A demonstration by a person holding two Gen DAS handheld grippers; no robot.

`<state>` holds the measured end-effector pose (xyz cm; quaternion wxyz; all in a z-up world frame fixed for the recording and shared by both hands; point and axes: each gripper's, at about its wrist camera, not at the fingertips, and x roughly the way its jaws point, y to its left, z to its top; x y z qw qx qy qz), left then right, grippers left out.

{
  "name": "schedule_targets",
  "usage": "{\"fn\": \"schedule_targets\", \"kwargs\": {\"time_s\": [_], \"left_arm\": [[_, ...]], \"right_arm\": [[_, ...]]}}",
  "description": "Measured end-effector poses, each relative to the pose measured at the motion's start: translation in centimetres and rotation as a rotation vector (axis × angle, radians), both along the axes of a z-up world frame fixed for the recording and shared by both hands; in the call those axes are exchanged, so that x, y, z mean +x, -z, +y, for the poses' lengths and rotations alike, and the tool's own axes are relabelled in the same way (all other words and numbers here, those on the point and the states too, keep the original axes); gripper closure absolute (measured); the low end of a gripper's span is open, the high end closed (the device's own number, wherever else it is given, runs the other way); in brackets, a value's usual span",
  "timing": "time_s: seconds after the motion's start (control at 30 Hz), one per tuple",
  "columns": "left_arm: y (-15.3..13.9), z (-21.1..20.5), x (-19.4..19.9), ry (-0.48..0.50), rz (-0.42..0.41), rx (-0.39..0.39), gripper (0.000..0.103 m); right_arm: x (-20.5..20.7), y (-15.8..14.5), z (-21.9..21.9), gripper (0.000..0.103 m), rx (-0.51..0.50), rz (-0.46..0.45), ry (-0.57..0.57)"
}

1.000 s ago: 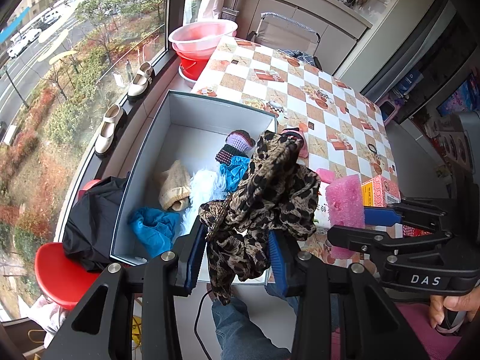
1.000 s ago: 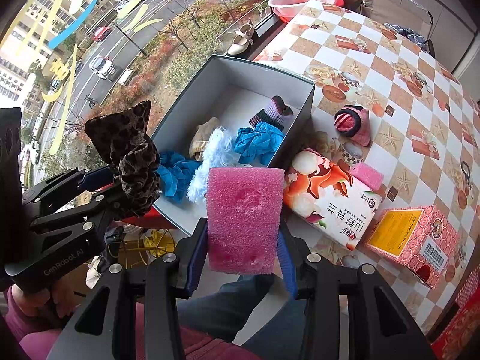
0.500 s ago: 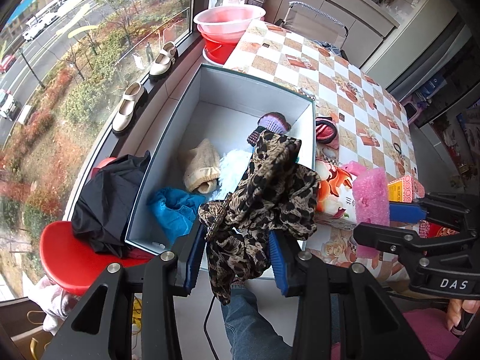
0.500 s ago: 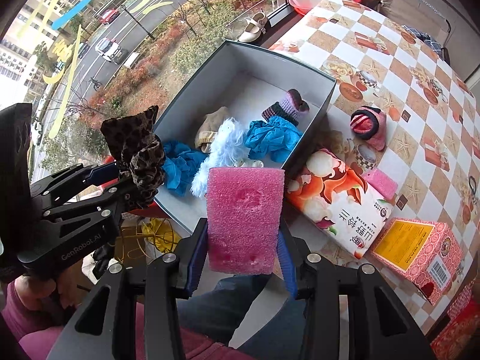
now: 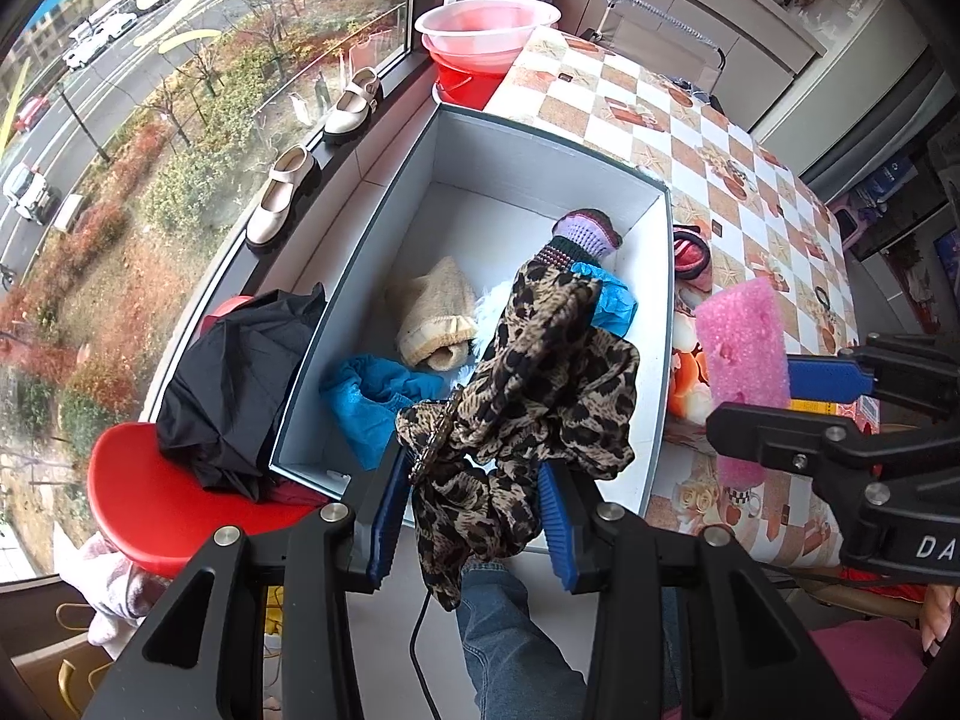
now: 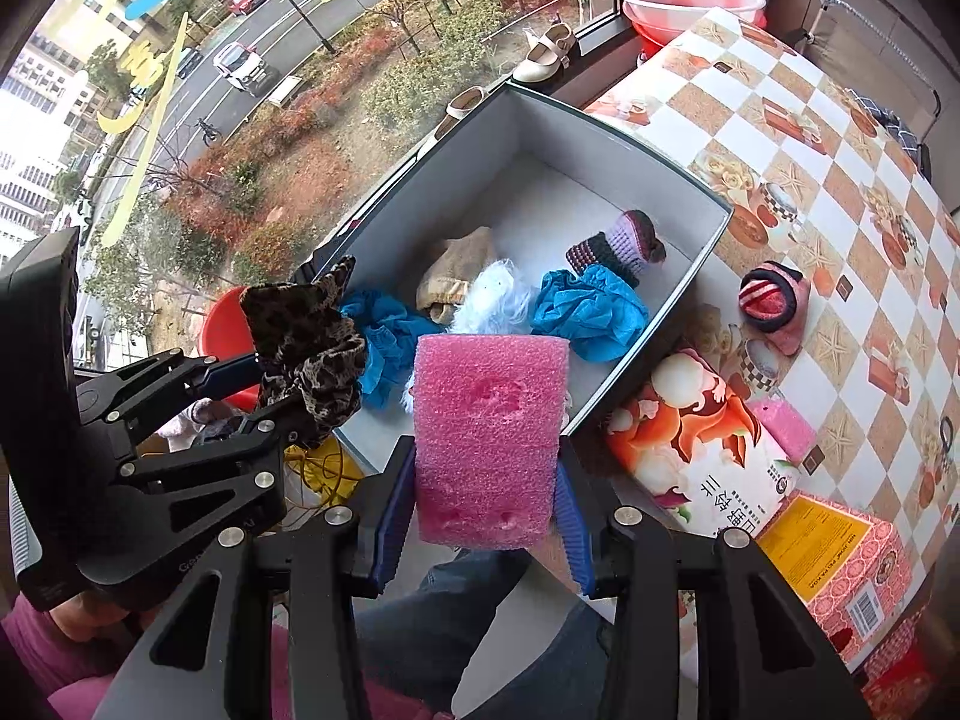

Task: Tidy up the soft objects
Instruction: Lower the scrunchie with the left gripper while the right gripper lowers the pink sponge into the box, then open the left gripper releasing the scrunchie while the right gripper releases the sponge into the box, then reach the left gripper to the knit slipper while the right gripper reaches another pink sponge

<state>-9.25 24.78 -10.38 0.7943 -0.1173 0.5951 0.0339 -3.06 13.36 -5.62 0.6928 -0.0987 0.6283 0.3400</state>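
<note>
My left gripper is shut on a bunched leopard-print cloth, held above the near end of an open grey box. My right gripper is shut on a pink foam sponge, hovering over the box's near right corner. Inside the box lie blue cloths, a beige knit item, white fluff and a purple striped sock. In the right wrist view the left gripper with the leopard cloth is at the left.
On the checked tablecloth sit a striped pink slipper, a printed tissue pack, a small pink sponge and a pink carton. A red stool with black fabric stands left of the box. Shoes line the windowsill.
Both grippers have shifted toward the box with their loads still held; the box now fills more of both views. The sponge has come over the box's near corner.
</note>
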Motion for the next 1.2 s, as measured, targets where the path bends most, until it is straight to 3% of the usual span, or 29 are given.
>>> {"fn": "schedule_targets", "kwargs": {"time_s": [0.3, 0.43, 0.5, 0.6, 0.67, 0.7, 0.73, 0.93, 1.1, 1.2], "left_arm": [[0.9, 0.2, 0.1, -0.007, 0.023, -0.001, 0.059], [1.2, 0.2, 0.2, -0.009, 0.023, 0.0, 0.052], [1.1, 0.2, 0.3, -0.009, 0.017, 0.006, 0.044], [1.0, 0.2, 0.5, -0.023, 0.003, 0.032, 0.023], [1.3, 0.3, 0.8, -0.025, 0.02, 0.027, 0.021], [1.6, 0.5, 1.1, -0.025, 0.044, 0.013, 0.02], [1.9, 0.6, 1.3, -0.029, 0.061, -0.009, 0.02], [1.4, -0.4, 2.5, 0.009, 0.061, -0.091, 0.019], [-0.9, -3.6, 5.2, 0.099, 0.025, -0.111, 0.017], [-1.7, -5.8, 7.2, 0.133, 0.02, -0.1, 0.017]], "right_arm": [[0.4, 0.4, 0.9, 0.058, -0.001, 0.01, -0.014], [1.0, 0.5, 1.1, 0.058, 0.008, 0.02, -0.001], [1.4, 0.4, 1.4, 0.058, 0.014, 0.019, 0.005], [2.0, 0.3, 1.8, 0.058, 0.034, 0.025, 0.014], [2.6, 0.3, 2.0, 0.043, 0.058, 0.041, 0.028], [3.0, 0.3, 1.9, 0.014, 0.065, 0.048, 0.041], [3.3, 0.2, 1.7, 0.001, 0.063, 0.046, 0.061], [5.5, -1.7, -2.7, 0.001, 0.059, 0.058, 0.166], [8.3, -3.6, -10.7, 0.001, 0.004, 0.042, 0.28], [10.7, -2.6, -15.6, 0.001, -0.074, 0.062, 0.356]]}}
